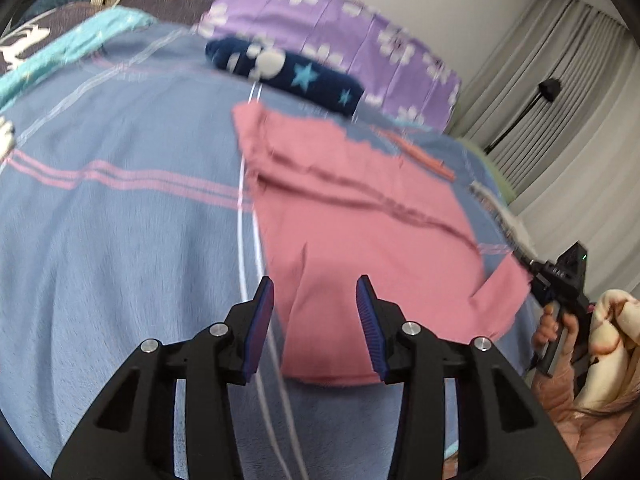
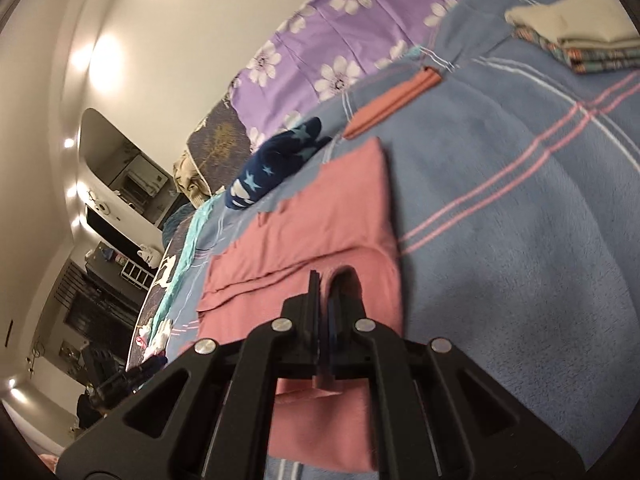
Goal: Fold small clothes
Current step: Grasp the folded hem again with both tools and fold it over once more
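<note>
Left claw (image 1: 316, 300) spread, nothing between pads, hovering over near edge of pink garment (image 1: 360, 232). Right claw (image 2: 326, 288) pressed together, pinching fold of same pink cloth at its other near corner, likely keeping that side taut. Garment lies partly folded, flat on blue blanket (image 1: 120, 240), layered edges visible. Navy star-print piece (image 1: 288, 72) sits beyond it, apart, near purple flowered pillow (image 1: 340, 32). Fold looks midway; next likely right release.
</note>
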A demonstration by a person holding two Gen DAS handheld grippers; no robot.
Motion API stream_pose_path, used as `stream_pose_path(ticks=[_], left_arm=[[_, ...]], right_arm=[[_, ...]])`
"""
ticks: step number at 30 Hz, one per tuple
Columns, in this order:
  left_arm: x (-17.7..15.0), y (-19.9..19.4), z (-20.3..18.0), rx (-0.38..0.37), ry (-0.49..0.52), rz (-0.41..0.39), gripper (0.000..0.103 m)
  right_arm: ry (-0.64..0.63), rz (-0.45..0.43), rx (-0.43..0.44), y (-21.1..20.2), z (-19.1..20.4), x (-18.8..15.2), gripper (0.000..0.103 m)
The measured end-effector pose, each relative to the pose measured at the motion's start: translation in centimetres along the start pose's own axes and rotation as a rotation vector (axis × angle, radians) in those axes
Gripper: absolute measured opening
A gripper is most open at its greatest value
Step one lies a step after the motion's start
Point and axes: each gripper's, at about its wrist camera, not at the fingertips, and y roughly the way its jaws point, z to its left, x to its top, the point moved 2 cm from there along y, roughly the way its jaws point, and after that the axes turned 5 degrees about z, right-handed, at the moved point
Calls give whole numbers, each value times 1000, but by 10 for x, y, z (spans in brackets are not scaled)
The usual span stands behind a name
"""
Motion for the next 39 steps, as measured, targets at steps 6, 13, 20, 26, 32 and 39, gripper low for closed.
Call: stream_pose_path(ticks=[6, 13, 20, 26, 32, 39], left_arm=[[-9, 17, -7, 52, 82, 73, 8], [4, 0, -17, -5, 70, -5, 5], [69, -53, -40, -115, 67, -260, 5], [141, -66, -49, 5, 56, -402, 0], [204, 18, -23, 204, 17, -280, 0], [186, 89, 14, 200, 9, -110, 19]], right_arm=[[-6, 2, -27, 2, -1, -5, 6], [8, -12, -22, -5, -1, -6, 6], [-48, -91, 38, -25, 30, 31, 5], [-91, -179, 34, -16, 57, 97, 5], [-57, -68, -111, 78, 35, 150, 9], [-23, 44, -244, 122, -20, 141, 34]])
